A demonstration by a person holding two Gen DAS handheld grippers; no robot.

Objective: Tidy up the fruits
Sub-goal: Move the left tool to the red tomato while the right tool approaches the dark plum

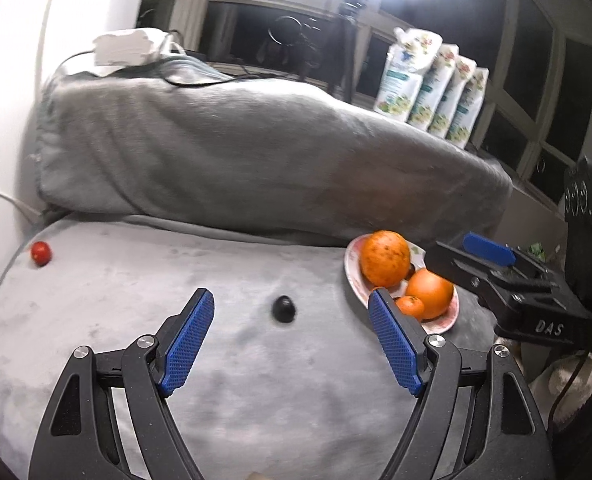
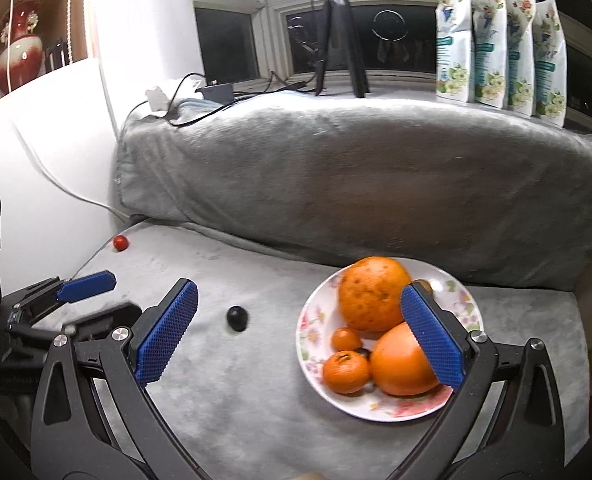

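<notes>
A floral plate [image 2: 314,332] on the grey sofa seat holds two large oranges [image 2: 372,292] and two small tangerines [image 2: 346,366]. The plate also shows in the left wrist view [image 1: 352,268]. A small dark fruit [image 1: 283,309] lies on the seat left of the plate; it also shows in the right wrist view [image 2: 237,318]. A small red fruit [image 1: 41,253] sits at the seat's far left edge. My left gripper [image 1: 292,308] is open and empty, just short of the dark fruit. My right gripper [image 2: 296,300] is open and empty over the plate's left rim.
A grey blanket-covered cushion [image 2: 356,176] rises behind the seat. Several white floral pouches [image 2: 500,48] and a tripod [image 2: 338,36] stand on the window ledge. A cable and adapter [image 2: 216,90] lie on the cushion's left top.
</notes>
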